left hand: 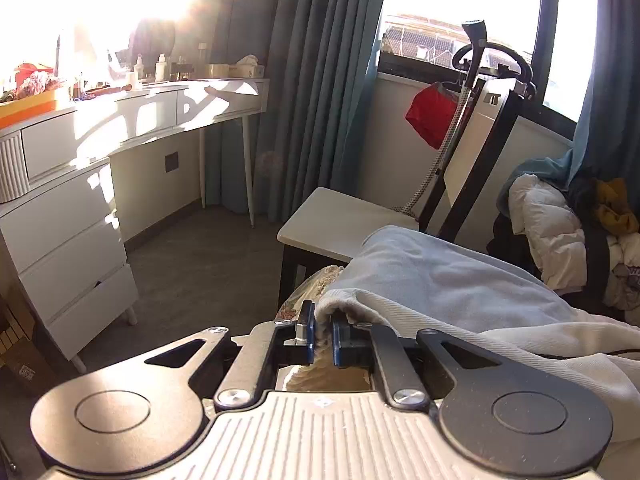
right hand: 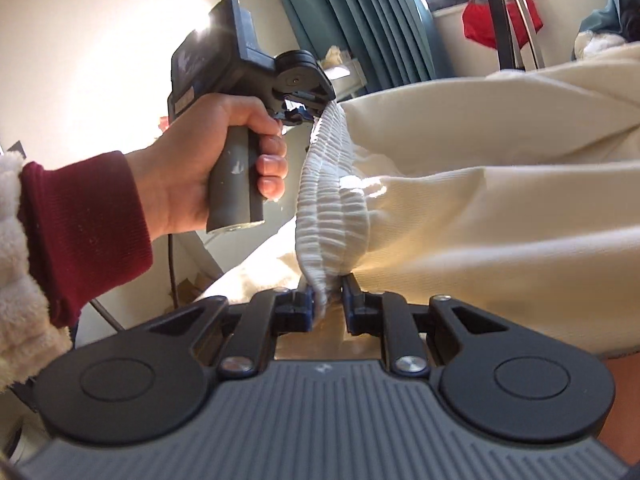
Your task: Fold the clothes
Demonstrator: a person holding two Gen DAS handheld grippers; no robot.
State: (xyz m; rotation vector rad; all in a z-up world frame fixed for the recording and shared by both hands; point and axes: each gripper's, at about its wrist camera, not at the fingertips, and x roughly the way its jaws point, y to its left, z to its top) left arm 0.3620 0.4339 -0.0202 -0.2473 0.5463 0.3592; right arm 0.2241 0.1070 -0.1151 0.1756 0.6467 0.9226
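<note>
A cream garment (right hand: 500, 208) with a ribbed elastic waistband (right hand: 332, 208) hangs stretched between my two grippers. My right gripper (right hand: 326, 300) is shut on the lower end of the waistband. My left gripper (right hand: 310, 114), held in a hand with a red cuff, is shut on the upper end of the waistband. In the left wrist view my left gripper (left hand: 322, 326) pinches the edge of the garment (left hand: 460, 292), which trails off to the right.
A white dressing table (left hand: 120, 120) with drawers and bottles stands at the left. A white stool (left hand: 340, 220) stands ahead, with a garment steamer (left hand: 480, 120) and red cloth (left hand: 434, 118) behind it. Teal curtains (left hand: 312, 80) hang by the window. A clothes pile (left hand: 580, 232) lies right.
</note>
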